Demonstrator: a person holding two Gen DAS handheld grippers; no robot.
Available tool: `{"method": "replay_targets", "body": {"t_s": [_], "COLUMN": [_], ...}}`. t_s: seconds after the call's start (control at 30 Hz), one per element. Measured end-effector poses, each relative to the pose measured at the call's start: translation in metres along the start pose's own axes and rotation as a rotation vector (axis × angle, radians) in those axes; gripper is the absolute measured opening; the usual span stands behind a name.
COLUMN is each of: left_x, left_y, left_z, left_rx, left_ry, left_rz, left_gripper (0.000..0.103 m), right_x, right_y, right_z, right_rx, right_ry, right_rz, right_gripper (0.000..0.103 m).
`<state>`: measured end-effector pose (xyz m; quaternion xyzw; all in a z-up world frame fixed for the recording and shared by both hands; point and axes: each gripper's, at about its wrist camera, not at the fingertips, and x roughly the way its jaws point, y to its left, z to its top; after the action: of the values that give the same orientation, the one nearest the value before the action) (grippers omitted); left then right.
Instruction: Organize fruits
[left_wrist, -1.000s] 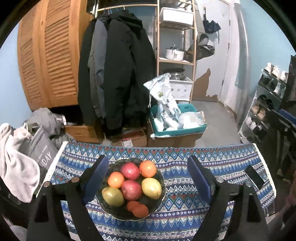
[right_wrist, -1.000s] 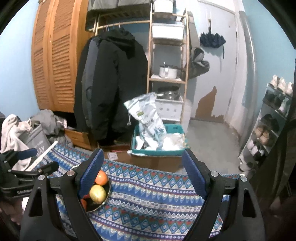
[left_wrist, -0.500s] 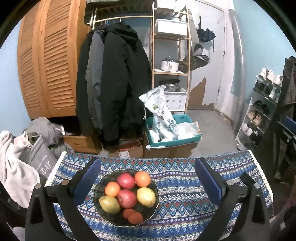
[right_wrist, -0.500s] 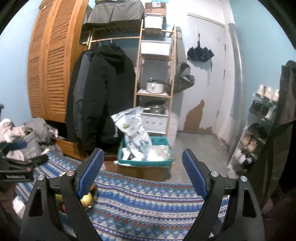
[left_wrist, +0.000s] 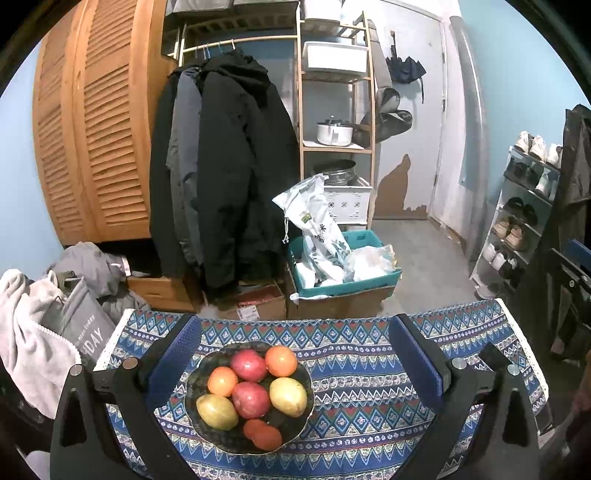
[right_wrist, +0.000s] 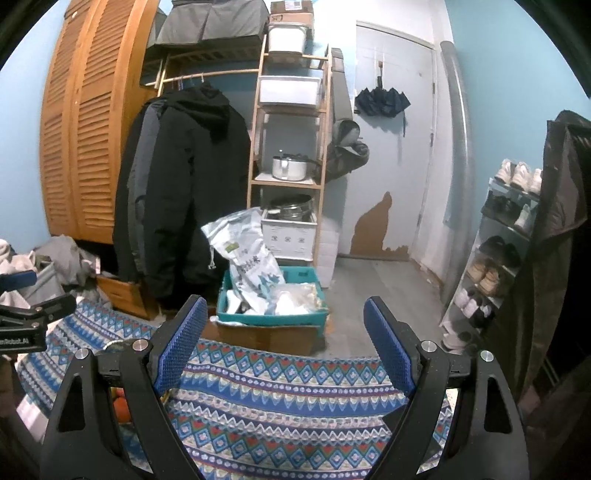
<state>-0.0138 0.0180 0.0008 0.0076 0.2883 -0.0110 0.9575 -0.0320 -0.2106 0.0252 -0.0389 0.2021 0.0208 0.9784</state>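
Dark coats (left_wrist: 229, 173) are hanging from a rail beside louvred wooden doors (left_wrist: 96, 136). A wooden shelf unit (left_wrist: 334, 110) is carrying a pot (left_wrist: 334, 133) and white bins. A teal crate (left_wrist: 343, 266) is sitting on the floor, holding bags. Shoes are lining a rack (left_wrist: 517, 225) at the right. A patterned cloth (right_wrist: 295, 402) is covering the bench.

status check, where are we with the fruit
Left tool open, empty. Right tool open, empty. Fruit all in dark bowl on patterned cloth. Nothing blocking.
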Motion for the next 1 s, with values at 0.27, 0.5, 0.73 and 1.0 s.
{"method": "replay_targets", "body": {"t_s": [0.27,0.5,0.73,1.0], "left_x": [0.0001,-0.0016,-0.0015,-0.0023], "left_y": [0.0,-0.002,-0.0029,-0.0046], "left_z": [0.0004,0.0022,0.0034,0.003], "left_rx": [0.002,0.006,0.005,0.0], "left_ry": [-0.001,-0.002,-0.001,0.004], "left_rz": [-0.002,0.003,0.004,0.006], "left_gripper": [0.102,0.102,0.102,0.102], "right_x": [-0.0007,-0.0009,-0.0012,-0.0015], "right_y": [-0.0028,-0.0047,-0.0043,-0.0044], "right_z": [0.0,-0.0008,-0.0011,-0.0027], "right_rx": [0.003,0.004,0.005,0.003], "right_ry": [-0.003,-0.003,-0.003,0.0], "right_rz": [-0.001,-0.005,-0.006,-0.004], "right_gripper": [0.086,0.086,0.086,0.086]}}
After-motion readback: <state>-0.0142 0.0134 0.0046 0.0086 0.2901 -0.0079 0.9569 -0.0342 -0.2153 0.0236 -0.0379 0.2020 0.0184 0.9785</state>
